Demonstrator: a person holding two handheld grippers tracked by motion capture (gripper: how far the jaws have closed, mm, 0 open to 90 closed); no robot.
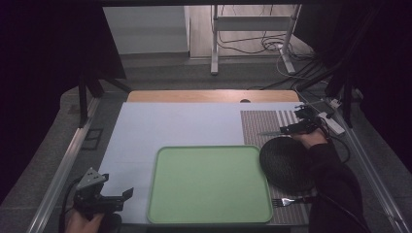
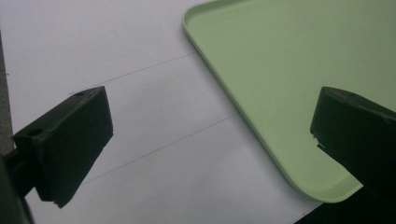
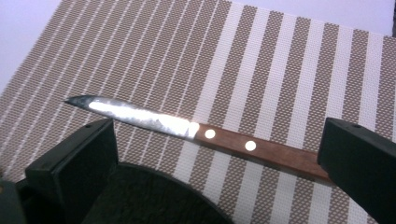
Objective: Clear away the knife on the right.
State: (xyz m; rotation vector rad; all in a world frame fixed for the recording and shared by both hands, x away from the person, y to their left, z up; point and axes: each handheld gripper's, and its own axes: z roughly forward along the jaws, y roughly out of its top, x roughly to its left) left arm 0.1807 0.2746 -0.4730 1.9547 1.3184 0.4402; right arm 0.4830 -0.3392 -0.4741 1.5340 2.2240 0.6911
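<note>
The right gripper [image 3: 219, 154] has its jaws spread wide, pinching nothing. Between them, just ahead, lies the knife [image 3: 187, 128] on the striped placemat [image 3: 280, 70]: its wooden handle with two pale rivets runs toward the right jaw, its blade points out past the left jaw. Whether the right jaw touches the handle end I cannot tell. Just below the jaws sits the rim of the dark round plate [image 3: 154, 196]. In the high view the right gripper [image 1: 291, 130] hovers at the plate's [image 1: 286, 162] far edge, a fork [image 1: 289, 200] lying at its near side. The left gripper [image 2: 210, 140] is also spread and empty, over the white table cover [image 2: 116, 70], with the green tray [image 2: 280, 60] beside its right jaw
</note>
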